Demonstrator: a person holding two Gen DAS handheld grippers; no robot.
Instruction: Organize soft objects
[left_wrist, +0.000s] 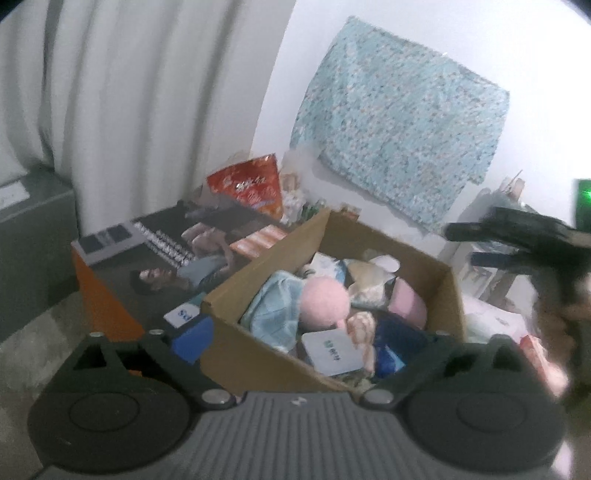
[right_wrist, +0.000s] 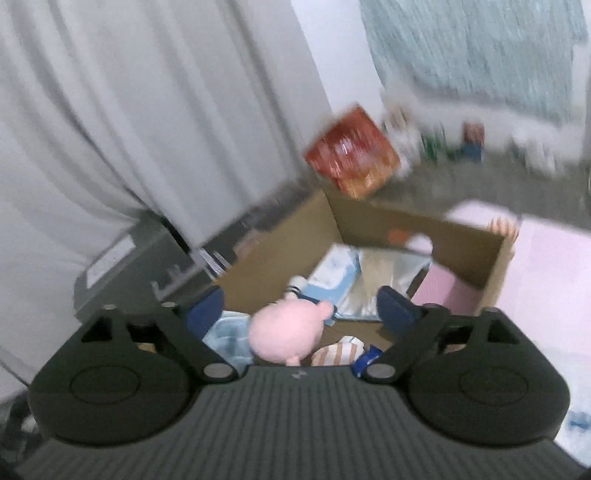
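An open cardboard box (left_wrist: 266, 254) holds soft things: a round pink plush (left_wrist: 325, 302), a light blue cloth (left_wrist: 273, 306), a pink pad (left_wrist: 406, 302), a striped cloth (left_wrist: 362, 325) and a white pack (left_wrist: 332, 350). My left gripper (left_wrist: 295, 343) hovers over the box's near edge, open, with nothing between its blue pads. My right gripper (right_wrist: 301, 306) is also open above the box (right_wrist: 369, 225). The pink plush (right_wrist: 284, 332) lies below and between its fingers, untouched by either pad. From the left wrist view the right gripper (left_wrist: 469, 243) shows blurred at the box's right side.
A red snack bag (left_wrist: 251, 188) leans at the wall behind the box. Left of the box lies a large printed carton with an orange side (left_wrist: 110, 295). A grey cabinet (left_wrist: 33, 229) and white curtain (left_wrist: 129, 92) stand left. Pink bedding (right_wrist: 546, 295) lies right of the box.
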